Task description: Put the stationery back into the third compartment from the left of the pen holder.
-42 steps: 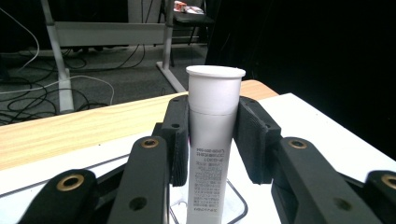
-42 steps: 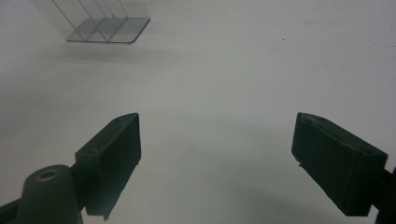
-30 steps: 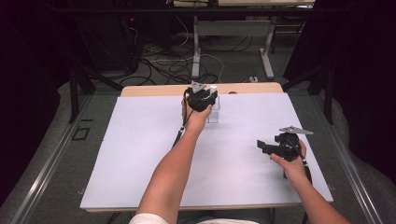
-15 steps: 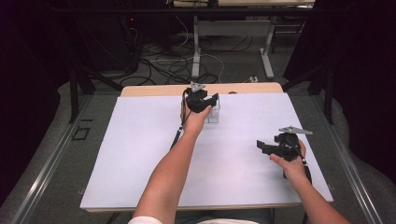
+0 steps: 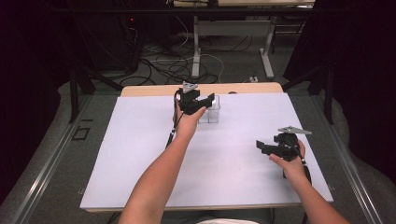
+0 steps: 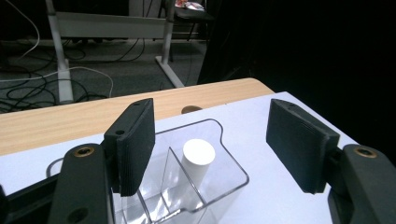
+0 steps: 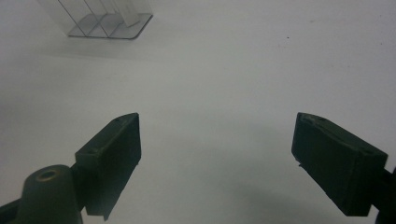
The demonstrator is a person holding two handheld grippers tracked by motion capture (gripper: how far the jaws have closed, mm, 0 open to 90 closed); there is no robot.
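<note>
While the white cylinder point(image 6: 198, 156) stands upright in one compartment of the clear divided holder point(image 6: 229, 183), my left gripper point(image 5: 200, 100) hovers just above that holder. Its jaws have just been opening and grip nothing. I judge a jaw could catch the holder's rim and tip it. Beyond the holder, the wooden table edge point(image 5: 149, 89) is near. Toward me, the white sheet point(image 5: 140, 154) offers room. My right gripper point(image 5: 264, 145) waits well right of the holder, jaws apart and empty.

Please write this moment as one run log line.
left gripper: open, jaws just been opening, nothing gripped, above white cylinder; white cylinder: upright in clear divided box; right gripper: open, empty, over white sheet
</note>
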